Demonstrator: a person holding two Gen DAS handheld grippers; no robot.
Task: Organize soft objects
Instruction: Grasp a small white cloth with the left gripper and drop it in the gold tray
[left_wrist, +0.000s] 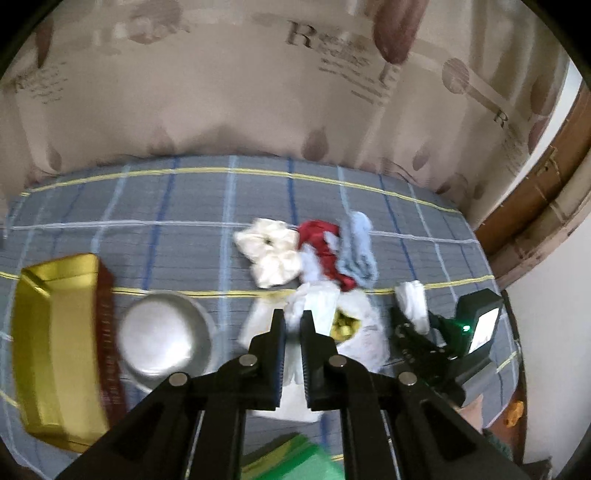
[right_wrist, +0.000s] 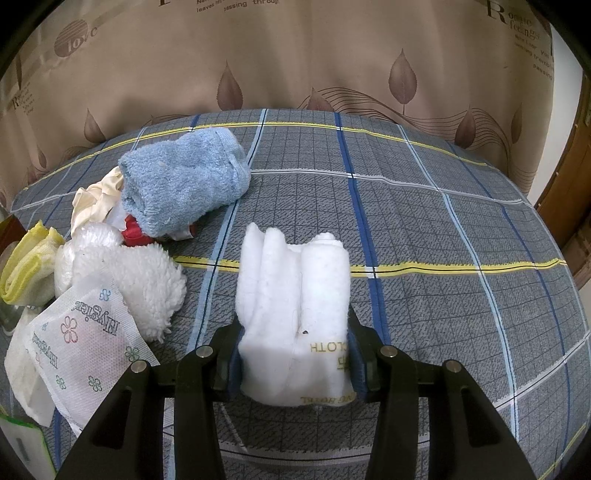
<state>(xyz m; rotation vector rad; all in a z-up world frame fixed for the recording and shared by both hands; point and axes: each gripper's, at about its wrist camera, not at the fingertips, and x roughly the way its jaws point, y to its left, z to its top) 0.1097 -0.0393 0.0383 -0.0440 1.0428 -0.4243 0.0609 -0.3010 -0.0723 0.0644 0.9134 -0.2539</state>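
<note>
1. The left gripper (left_wrist: 293, 325) points steeply down at the plaid bedspread (left_wrist: 166, 206), its jaws closed tight on a bunched fold of thin white cloth (left_wrist: 295, 306) that hangs between the pads.
2. Just left of it sits a round metal bowl (left_wrist: 166, 336), and further left a gold tin tray (left_wrist: 55, 350) with a dark red side — both look bare inside, though the view is blurred.
3. The right gripper (right_wrist: 293, 332) also tilts down toward the bedspread, its pads pressing either side of a rolled white cloth (right_wrist: 295, 295) with gold lettering; the roll stands up out of the jaws.
4. To the left in the right wrist view lie a flower-printed wipe packet (right_wrist: 81, 343), a fluffy white cloth (right_wrist: 144, 280) and a folded yellow cloth (right_wrist: 26, 266), close together.
5. Farther off — near the curtain (right_wrist: 295, 55) — a blue towel (right_wrist: 181, 184) lies over a red scrap (right_wrist: 135, 232), with a cream scrunchie (right_wrist: 92, 199) beside it.
</note>
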